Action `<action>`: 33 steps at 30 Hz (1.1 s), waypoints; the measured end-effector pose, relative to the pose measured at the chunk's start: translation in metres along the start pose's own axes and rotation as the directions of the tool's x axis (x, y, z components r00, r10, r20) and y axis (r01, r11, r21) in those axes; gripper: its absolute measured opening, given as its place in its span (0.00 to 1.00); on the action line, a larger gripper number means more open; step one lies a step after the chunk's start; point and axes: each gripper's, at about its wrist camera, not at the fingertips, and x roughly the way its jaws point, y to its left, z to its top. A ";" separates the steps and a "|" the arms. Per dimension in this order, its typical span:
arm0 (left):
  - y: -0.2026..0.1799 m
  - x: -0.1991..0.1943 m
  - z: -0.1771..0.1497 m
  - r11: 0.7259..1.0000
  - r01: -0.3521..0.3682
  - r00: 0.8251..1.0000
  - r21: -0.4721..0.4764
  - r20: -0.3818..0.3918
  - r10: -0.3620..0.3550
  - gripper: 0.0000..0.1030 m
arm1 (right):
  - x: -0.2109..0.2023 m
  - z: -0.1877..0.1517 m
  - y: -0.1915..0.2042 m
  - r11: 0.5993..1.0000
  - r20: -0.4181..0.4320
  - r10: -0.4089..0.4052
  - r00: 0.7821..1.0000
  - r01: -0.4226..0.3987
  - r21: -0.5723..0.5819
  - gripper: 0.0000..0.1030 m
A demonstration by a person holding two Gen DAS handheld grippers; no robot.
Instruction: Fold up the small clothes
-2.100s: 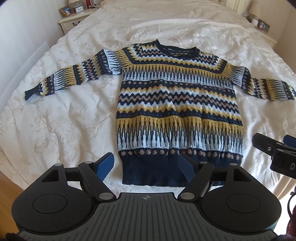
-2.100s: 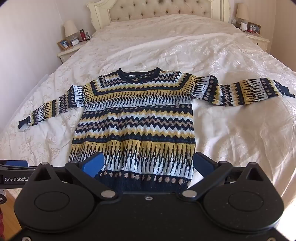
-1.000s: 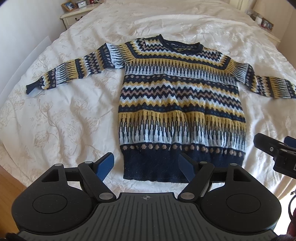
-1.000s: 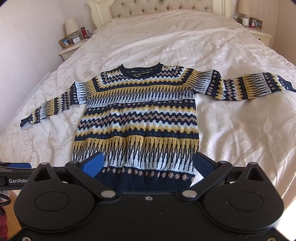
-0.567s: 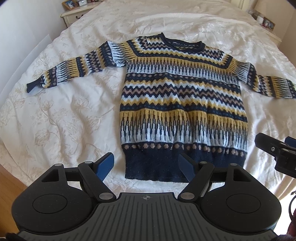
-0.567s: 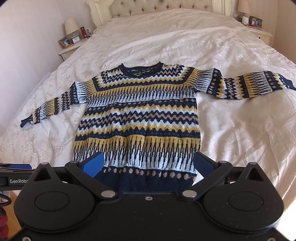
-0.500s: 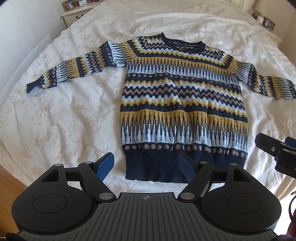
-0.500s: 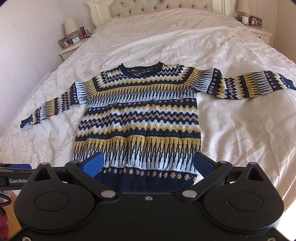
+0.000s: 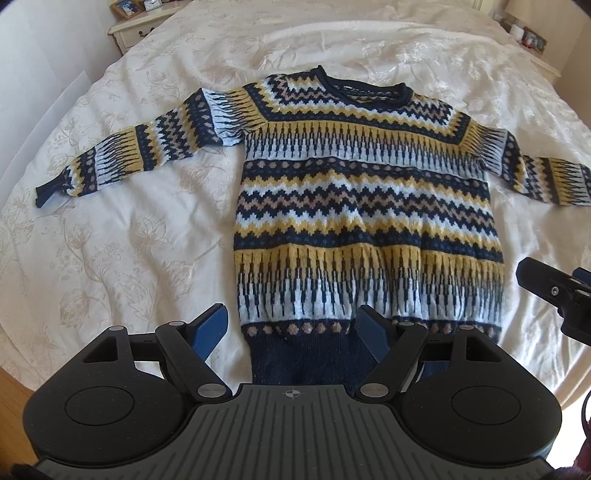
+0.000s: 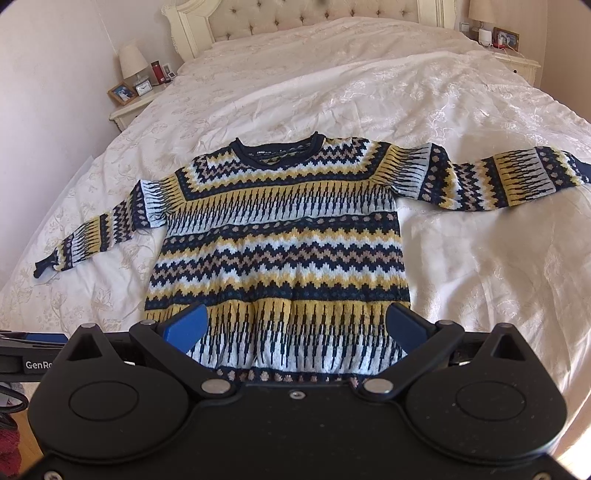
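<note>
A knitted sweater (image 9: 365,206) (image 10: 280,243) in navy, yellow, white and tan zigzag bands lies flat on a white bed, neck away from me, both sleeves spread out sideways. My left gripper (image 9: 293,325) hovers open over the hem's left corner, its blue-padded fingers apart and empty. My right gripper (image 10: 295,325) is open too, above the sweater's lower right part, holding nothing. The right gripper's tip (image 9: 546,286) shows at the right edge of the left wrist view. The left gripper's tip (image 10: 33,338) shows at the left edge of the right wrist view.
The white embroidered bedspread (image 10: 480,277) covers the whole bed, with a tufted headboard (image 10: 314,14) at the far end. A nightstand (image 10: 133,107) with a lamp and frames stands at the far left, another nightstand (image 10: 521,62) at the far right. Wooden floor (image 9: 14,402) shows near the left.
Both grippers have moved forward and lower over the sweater's hem. Both stay open and the sweater has not moved.
</note>
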 end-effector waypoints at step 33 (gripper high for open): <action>-0.033 0.033 0.117 0.968 0.223 0.908 0.116 0.337 -0.250 0.73 | 0.058 0.119 -0.087 0.979 0.199 -0.201 0.959 0.194 0.053 0.93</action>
